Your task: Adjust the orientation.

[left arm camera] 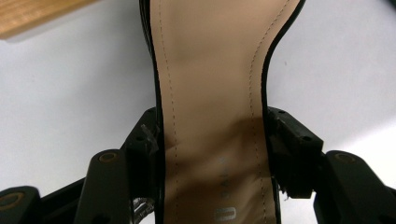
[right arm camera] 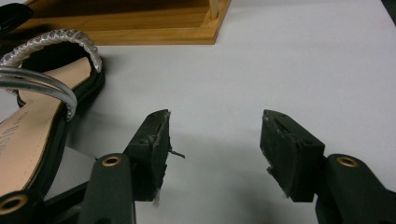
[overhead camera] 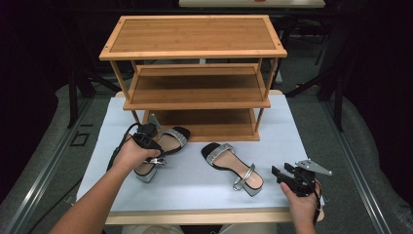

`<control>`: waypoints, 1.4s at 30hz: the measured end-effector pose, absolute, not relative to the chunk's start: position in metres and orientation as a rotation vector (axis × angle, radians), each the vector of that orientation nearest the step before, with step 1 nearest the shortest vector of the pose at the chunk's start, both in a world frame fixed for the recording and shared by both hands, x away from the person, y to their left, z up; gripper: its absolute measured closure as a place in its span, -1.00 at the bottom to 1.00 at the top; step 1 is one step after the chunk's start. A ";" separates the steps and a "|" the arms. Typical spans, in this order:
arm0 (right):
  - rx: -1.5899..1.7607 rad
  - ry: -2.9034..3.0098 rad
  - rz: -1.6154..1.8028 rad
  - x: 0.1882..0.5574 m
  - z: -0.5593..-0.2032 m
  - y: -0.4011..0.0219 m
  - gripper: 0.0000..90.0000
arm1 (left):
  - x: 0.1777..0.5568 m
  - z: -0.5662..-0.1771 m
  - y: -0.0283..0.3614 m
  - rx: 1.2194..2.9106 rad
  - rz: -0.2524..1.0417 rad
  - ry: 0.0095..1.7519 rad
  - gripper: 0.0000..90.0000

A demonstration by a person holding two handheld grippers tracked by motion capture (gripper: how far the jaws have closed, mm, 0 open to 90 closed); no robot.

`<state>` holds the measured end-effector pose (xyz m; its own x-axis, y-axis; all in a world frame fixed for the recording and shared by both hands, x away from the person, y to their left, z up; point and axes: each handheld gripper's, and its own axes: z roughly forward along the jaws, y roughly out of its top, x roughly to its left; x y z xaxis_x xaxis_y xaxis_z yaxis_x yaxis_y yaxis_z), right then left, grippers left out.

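Two black sandals with tan insoles and silver straps lie in front of a wooden shoe rack [overhead camera: 195, 48]. The left sandal [overhead camera: 171, 140] sits by the rack's bottom left corner. My left gripper [overhead camera: 157, 159] is shut on it near the heel. In the left gripper view both jaws press the edges of its sole [left arm camera: 210, 70], with the gripper [left arm camera: 212, 135] straddling the insole. The other sandal [overhead camera: 229, 163] lies flat mid-table, toe toward the rack. My right gripper [overhead camera: 278, 174] rests to its right near the front edge, open with nothing between its fingers [right arm camera: 215, 140]; that sandal [right arm camera: 32, 126] lies to its left.
The three-shelf rack [right arm camera: 140, 23] stands at the back of the white table cover [overhead camera: 282, 136], all its shelves bare. The table's wooden front edge [overhead camera: 204, 215] runs just below both hands. Dark floor and metal rails flank the table.
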<state>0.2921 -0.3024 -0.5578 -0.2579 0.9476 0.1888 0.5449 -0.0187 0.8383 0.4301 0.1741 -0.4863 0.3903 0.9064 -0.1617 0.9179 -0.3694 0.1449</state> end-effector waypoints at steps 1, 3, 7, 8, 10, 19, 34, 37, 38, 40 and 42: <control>1.550 1.821 1.203 0.292 -0.558 -0.302 -0.06 | 0.432 -0.487 0.174 2.432 -0.079 1.634 -0.04; 1.547 1.823 1.202 0.292 -0.558 -0.302 -0.06 | 0.435 -0.489 0.173 2.420 -0.072 1.648 -0.04; 1.557 1.838 1.189 0.292 -0.557 -0.303 -0.06 | 0.440 -0.492 0.172 2.379 -0.048 1.670 -0.04; 1.558 1.836 1.187 0.292 -0.558 -0.303 -0.06 | 0.441 -0.492 0.172 2.370 -0.042 1.676 -0.04; 1.556 1.839 1.189 0.292 -0.558 -0.303 -0.06 | 0.443 -0.493 0.170 2.360 -0.031 1.683 -0.04; 1.544 1.826 1.209 0.293 -0.558 -0.302 -0.06 | 0.452 -0.499 0.163 2.308 -0.013 1.730 -0.05; 1.541 1.827 1.215 0.293 -0.558 -0.302 -0.07 | 0.453 -0.509 0.165 2.296 -0.042 1.730 -0.08; 1.541 1.829 1.215 0.293 -0.558 -0.302 -0.07 | 0.452 -0.506 0.167 2.275 -0.049 1.724 -0.18; 1.541 1.829 1.215 0.293 -0.558 -0.302 -0.07 | 0.451 -0.504 0.167 2.264 -0.047 1.715 -0.22; 1.545 1.839 1.204 0.293 -0.558 -0.301 -0.07 | 0.450 -0.499 0.168 2.276 -0.040 1.694 -0.24; 1.541 1.843 1.205 0.293 -0.558 -0.301 -0.07 | 0.447 -0.493 0.170 2.254 -0.020 1.669 -0.32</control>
<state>0.2928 -0.3005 -0.5577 -0.2749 0.9430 0.1877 0.5500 -0.0058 0.8351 0.4475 0.1700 -0.4934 0.3114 0.9274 -0.2075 0.9320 -0.2554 0.2572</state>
